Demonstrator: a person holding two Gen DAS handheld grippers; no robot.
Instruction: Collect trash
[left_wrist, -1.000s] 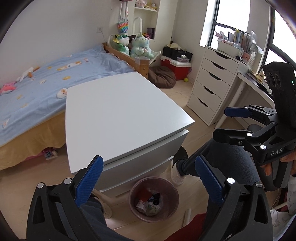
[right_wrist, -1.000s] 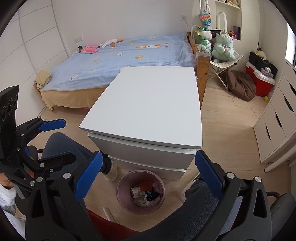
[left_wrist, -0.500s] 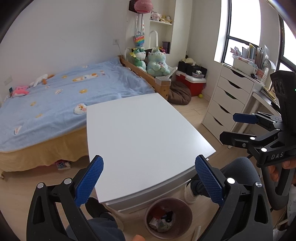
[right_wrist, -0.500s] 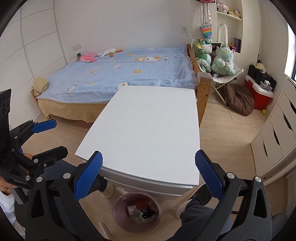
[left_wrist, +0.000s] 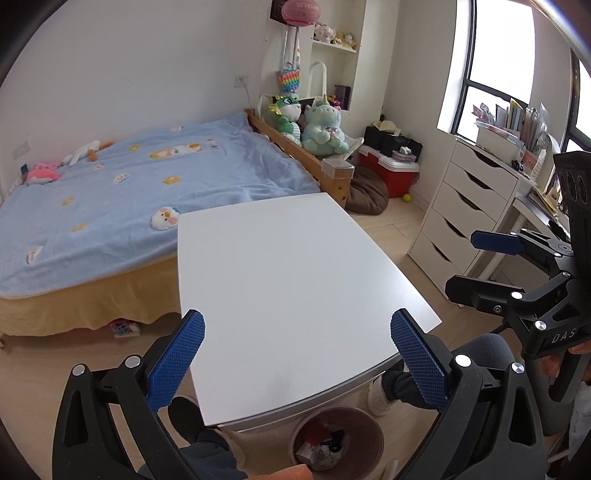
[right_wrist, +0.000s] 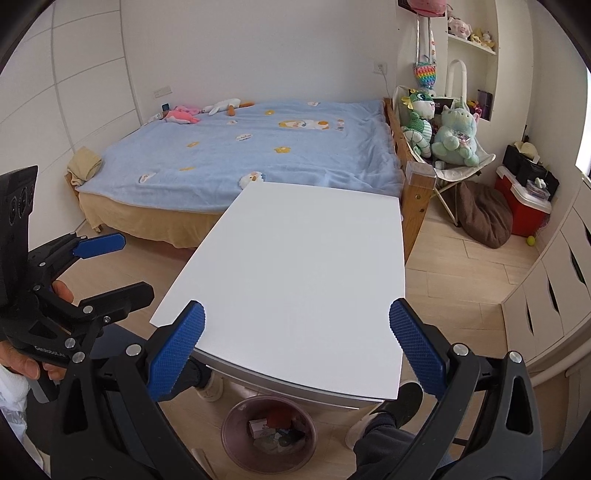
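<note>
A round pinkish trash bin (left_wrist: 336, 439) with several bits of rubbish stands on the floor under the near edge of the white table (left_wrist: 288, 280); it also shows in the right wrist view (right_wrist: 269, 432). My left gripper (left_wrist: 297, 360) is open and empty above the table's near edge. My right gripper (right_wrist: 295, 347) is open and empty too, above the same edge. The table top (right_wrist: 306, 266) is bare. Each gripper shows in the other's view, the right one (left_wrist: 495, 269) and the left one (right_wrist: 110, 266).
A bed with a blue blanket (left_wrist: 129, 199) lies behind the table. White drawers (left_wrist: 461, 221) stand at the right. Plush toys (right_wrist: 439, 125), a red cooler (right_wrist: 521, 206) and a brown cushion (right_wrist: 484, 218) sit at the back right. My legs and shoes (left_wrist: 384, 391) are beside the bin.
Both grippers have risen and tilted up, so the bin has slid toward the bottom of both views and more of the room shows. Both stay open and empty.
</note>
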